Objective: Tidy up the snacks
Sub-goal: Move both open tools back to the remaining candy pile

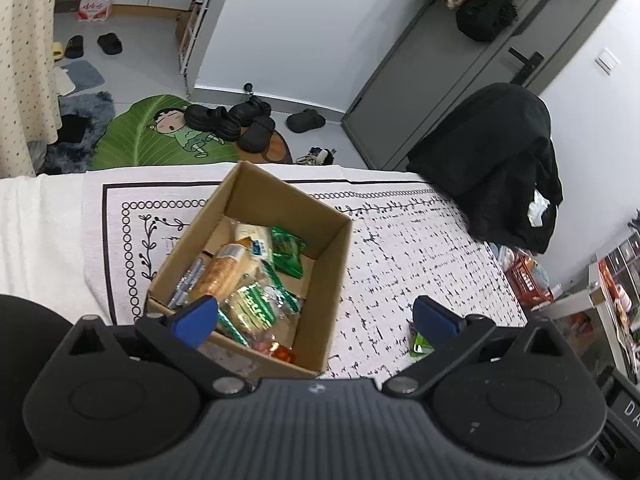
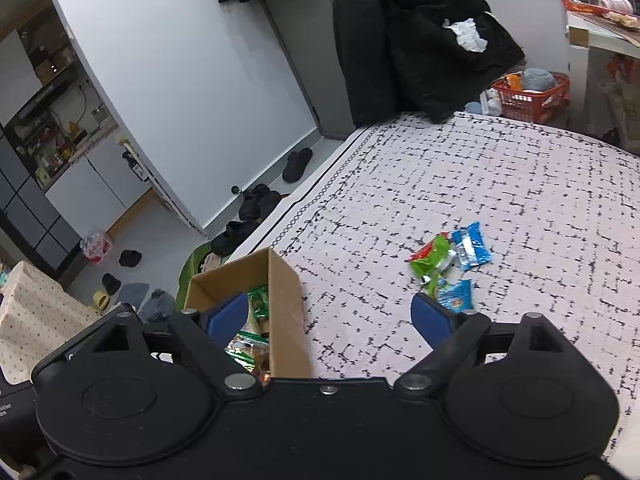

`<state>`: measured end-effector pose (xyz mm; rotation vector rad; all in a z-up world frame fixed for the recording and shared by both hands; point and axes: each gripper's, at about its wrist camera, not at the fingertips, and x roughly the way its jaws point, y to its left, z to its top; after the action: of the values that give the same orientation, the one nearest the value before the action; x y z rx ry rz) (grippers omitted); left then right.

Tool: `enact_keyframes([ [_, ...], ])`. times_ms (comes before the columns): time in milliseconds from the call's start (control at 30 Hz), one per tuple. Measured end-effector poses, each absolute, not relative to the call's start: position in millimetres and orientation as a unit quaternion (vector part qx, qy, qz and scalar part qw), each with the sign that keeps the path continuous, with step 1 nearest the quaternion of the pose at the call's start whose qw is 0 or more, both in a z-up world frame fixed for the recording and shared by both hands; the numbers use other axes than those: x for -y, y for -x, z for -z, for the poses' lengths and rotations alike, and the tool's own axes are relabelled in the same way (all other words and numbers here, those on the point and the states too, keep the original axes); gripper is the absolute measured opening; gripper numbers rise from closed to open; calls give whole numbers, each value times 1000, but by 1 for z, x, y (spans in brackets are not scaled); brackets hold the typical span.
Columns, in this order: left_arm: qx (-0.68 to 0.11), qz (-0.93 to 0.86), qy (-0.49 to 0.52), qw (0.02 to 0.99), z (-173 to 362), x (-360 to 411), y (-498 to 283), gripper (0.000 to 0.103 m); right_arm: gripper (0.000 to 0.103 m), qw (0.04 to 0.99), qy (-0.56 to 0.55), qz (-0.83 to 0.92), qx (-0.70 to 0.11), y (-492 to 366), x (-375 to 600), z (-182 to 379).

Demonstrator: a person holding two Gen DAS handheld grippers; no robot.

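Observation:
An open cardboard box [image 1: 336,248] sits on the patterned cloth and holds several snack packets [image 1: 248,276]. My left gripper [image 1: 316,316] is open and empty, above the box's near right corner. A green packet [image 1: 420,345] lies on the cloth by its right finger. In the right wrist view the box [image 2: 286,300] is at lower left. My right gripper [image 2: 330,314] is open and empty, above the cloth just right of the box. A green and red packet [image 2: 434,256] and two blue packets [image 2: 472,245] [image 2: 456,295] lie loose on the cloth near its right finger.
The white cloth with black marks [image 2: 500,184] covers the table. A chair draped with a black coat [image 1: 508,168] stands at the far right edge. An orange basket [image 2: 532,98] sits beyond the table. Shoes and a green mat [image 1: 160,136] lie on the floor behind.

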<state>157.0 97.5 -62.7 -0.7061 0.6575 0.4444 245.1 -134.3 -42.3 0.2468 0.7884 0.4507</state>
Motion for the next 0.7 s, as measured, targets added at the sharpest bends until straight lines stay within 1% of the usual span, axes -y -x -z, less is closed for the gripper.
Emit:
enact_keyframes([
  [300, -321, -194, 314, 872, 60, -70, -160, 103, 95, 899, -129, -193, -372, -244, 169, 46],
  [700, -338, -179, 291, 877, 63, -41, -168, 103, 95, 900, -139, -178, -374, -245, 205, 57],
])
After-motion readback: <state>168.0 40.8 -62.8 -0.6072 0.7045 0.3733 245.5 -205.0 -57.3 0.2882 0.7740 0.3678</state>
